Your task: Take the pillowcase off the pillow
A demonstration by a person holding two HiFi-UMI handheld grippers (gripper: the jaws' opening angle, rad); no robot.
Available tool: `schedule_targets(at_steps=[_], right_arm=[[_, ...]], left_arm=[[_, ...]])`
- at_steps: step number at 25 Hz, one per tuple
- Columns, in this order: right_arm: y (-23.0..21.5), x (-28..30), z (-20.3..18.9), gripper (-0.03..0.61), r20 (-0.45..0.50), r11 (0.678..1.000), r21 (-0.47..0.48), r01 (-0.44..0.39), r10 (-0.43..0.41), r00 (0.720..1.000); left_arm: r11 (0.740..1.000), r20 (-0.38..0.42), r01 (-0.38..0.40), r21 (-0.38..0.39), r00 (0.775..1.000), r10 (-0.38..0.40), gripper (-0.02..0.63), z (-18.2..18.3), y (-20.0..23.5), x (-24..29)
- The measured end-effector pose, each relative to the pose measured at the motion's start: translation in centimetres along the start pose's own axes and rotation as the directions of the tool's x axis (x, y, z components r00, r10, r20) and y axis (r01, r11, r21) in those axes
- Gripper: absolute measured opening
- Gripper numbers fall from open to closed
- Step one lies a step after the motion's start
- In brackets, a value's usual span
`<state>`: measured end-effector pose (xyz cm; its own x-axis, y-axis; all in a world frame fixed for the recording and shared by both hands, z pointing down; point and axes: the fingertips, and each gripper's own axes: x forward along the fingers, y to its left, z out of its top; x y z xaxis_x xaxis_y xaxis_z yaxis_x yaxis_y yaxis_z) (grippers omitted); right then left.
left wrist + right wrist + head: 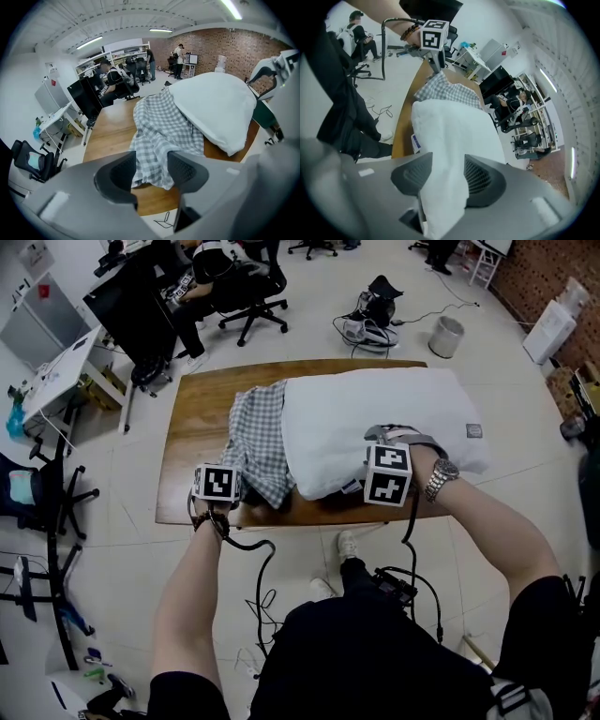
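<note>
A white pillow lies across a wooden table. Its grey checked pillowcase is bunched at the pillow's left end, covering only that end. My left gripper sits at the table's front edge by the pillowcase's near corner. In the left gripper view its jaws stand apart, with the checked cloth in the gap and neither pad pressing on it. My right gripper rests on the pillow's front edge. It is open, with a fold of the white pillow loose between the jaws.
The table's front edge is right in front of me. Cables trail on the floor below it. Beyond the table are a grey bin, a bag, office chairs, and a seated person at desks on the left.
</note>
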<state>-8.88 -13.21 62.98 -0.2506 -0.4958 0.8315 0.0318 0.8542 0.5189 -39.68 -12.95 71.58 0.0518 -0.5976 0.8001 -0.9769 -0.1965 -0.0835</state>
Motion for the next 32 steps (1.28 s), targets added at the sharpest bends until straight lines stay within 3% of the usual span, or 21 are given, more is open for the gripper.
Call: schedule_targets(at_steps=[5,9,11,13,16,18,24,32], right_arm=[[0.0,-1.9,0.6,0.210,0.048,0.997,0.071,-0.036,0.032,0.998],[-0.9,-2.8,1.7,0.210,0.084,0.993,0.113,-0.031,0.021,0.996],[-1.4,-3.1,2.4,0.210,0.097,0.993,0.119,-0.020,0.008,0.995],[-1.9,-3.3,3.2,0.210,0.106,0.993,0.119,-0.012,0.000,0.994],[-2.2,-3.3,3.8,0.212,0.114,0.993,0.117,-0.006,-0.007,0.994],[-2.4,-3.2,4.2,0.210,0.121,0.993,0.118,-0.005,-0.009,0.993],[-4.0,-2.3,6.3,0.212,0.148,0.990,0.137,-0.023,0.002,0.989],[-9.3,1.2,7.8,0.210,0.176,0.976,0.208,-0.063,0.026,0.984]], left_arm=[[0.999,0.053,-0.008,0.033,0.999,0.007,0.253,1.2,-1.1,-1.0],[1.000,-0.022,0.026,-0.010,0.999,-0.026,0.270,0.3,-2.6,-3.3],[1.000,0.027,0.021,0.006,0.999,-0.021,0.273,1.6,-2.4,-3.8],[0.999,0.006,0.034,-0.013,0.999,-0.034,0.276,1.6,-2.8,-5.0],[0.998,0.133,0.034,0.043,0.990,-0.040,0.278,4.4,-2.8,-5.2],[0.998,0.154,0.040,0.054,0.987,-0.048,0.278,5.1,-3.0,-5.8],[0.996,0.160,0.044,0.077,0.986,-0.056,0.278,6.9,-2.5,-6.1],[0.986,0.123,0.083,0.147,0.987,-0.102,0.293,10.8,-2.3,-2.1]])
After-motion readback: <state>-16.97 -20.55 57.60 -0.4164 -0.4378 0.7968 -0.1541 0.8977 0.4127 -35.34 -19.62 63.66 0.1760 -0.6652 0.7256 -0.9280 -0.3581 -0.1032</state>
